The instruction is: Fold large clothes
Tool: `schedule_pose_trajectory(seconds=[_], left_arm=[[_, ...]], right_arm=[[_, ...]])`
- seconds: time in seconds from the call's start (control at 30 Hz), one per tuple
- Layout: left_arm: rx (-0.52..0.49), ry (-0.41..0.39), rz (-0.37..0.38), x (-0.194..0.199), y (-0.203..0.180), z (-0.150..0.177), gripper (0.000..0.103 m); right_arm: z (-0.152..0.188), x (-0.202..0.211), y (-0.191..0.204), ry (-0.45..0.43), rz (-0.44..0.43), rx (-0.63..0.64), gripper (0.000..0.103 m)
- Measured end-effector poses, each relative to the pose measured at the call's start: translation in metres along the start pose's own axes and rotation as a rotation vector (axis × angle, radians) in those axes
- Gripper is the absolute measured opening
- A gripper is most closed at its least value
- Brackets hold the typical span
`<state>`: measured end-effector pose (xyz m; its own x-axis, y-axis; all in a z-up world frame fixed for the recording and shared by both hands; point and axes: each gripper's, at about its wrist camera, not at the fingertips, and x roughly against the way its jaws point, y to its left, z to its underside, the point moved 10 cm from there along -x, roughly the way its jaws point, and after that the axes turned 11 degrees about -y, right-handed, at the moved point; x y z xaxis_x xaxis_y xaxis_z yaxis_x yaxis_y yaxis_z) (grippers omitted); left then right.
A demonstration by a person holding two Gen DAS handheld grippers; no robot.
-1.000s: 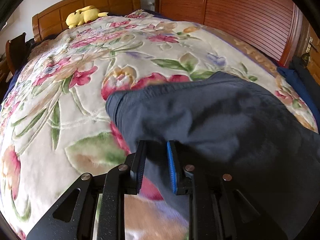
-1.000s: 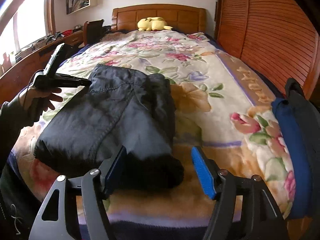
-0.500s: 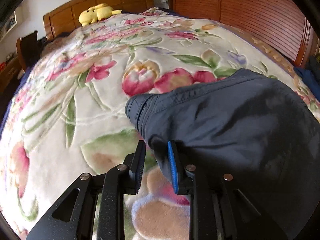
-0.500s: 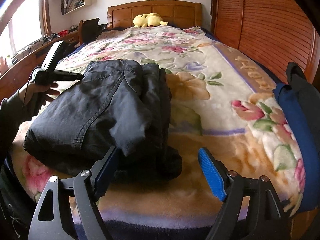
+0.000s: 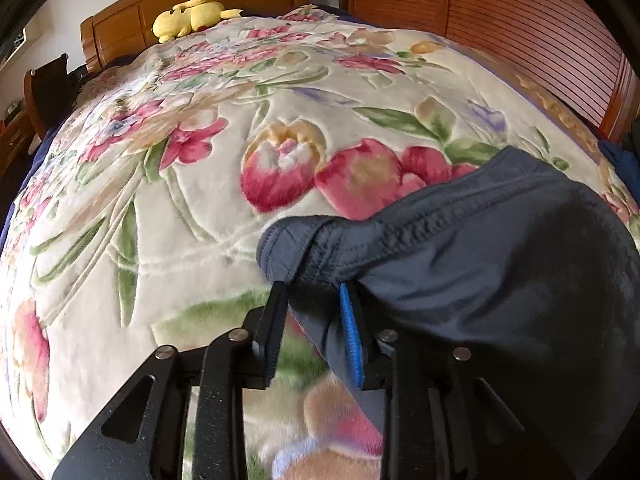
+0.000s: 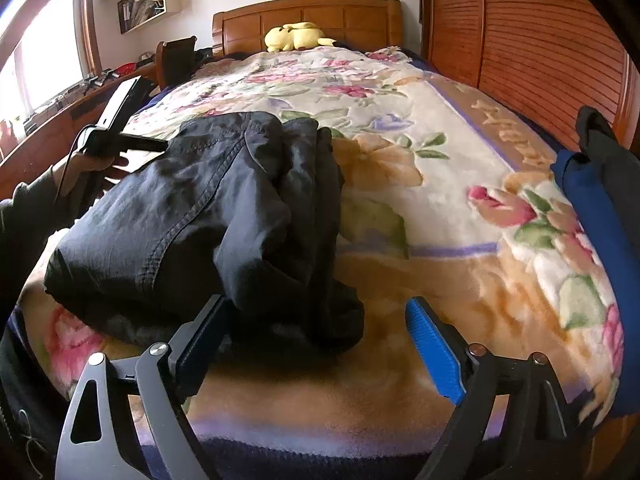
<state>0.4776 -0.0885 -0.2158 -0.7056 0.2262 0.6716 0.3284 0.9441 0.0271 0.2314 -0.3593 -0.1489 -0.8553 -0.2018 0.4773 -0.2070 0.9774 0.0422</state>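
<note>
Dark navy trousers (image 6: 192,200) lie folded into a thick bundle on the floral blanket (image 6: 420,184), near the bed's foot. In the left wrist view one corner of the trousers (image 5: 480,272), with its stitched hem, sits between the fingers of my left gripper (image 5: 312,292). Those jaws are opening and the cloth hangs loose between them. The right wrist view shows that left gripper (image 6: 160,145) at the bundle's far left corner, held by a hand (image 6: 92,164). My right gripper (image 6: 316,308) hovers low at the bundle's near end. Its jaws are opening wide around the rumpled fold, and neither pad touches the cloth.
A yellow plush toy (image 6: 296,36) lies by the wooden headboard (image 6: 308,12). Slatted wooden doors (image 6: 540,48) run along the bed's right side. Blue and black clothes (image 6: 592,200) hang over the bed's right edge. A desk (image 6: 60,120) and chair (image 6: 176,60) stand at the left.
My left gripper slid along the trousers' edge to the hemmed corner and its jaws spread. The right gripper's jaws widened and it sank slightly toward the bundle's near fold.
</note>
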Motion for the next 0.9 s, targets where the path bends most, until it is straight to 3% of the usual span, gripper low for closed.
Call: schedule_pose_trajectory(seconds=[0.03,0.13,0.2,0.4,0.5,0.9], left_arm=[[0.001,0.002,-0.005,-0.002,0.002,-0.001,0.038],[0.009,0.004,-0.028,-0.007,0.008,-0.003,0.061],[0.019,0.006,-0.064,-0.011,0.018,-0.003,0.084],[0.104,0.031,0.025,-0.022,0.025,0.0,0.091],[0.102,0.025,0.006,-0.023,0.026,0.0,0.099],[0.078,0.01,-0.015,-0.023,0.027,-0.003,0.101]], right_arm=[[0.0,0.0,0.001,0.001,0.001,-0.001,0.091],[0.0,0.0,0.002,0.002,-0.002,-0.004,0.091],[0.0,-0.002,0.001,0.003,-0.004,-0.008,0.092],[0.004,-0.003,0.001,0.013,-0.015,-0.035,0.093],[0.007,-0.007,0.001,0.031,-0.024,-0.061,0.093],[0.011,-0.021,0.006,0.059,-0.06,-0.103,0.092]])
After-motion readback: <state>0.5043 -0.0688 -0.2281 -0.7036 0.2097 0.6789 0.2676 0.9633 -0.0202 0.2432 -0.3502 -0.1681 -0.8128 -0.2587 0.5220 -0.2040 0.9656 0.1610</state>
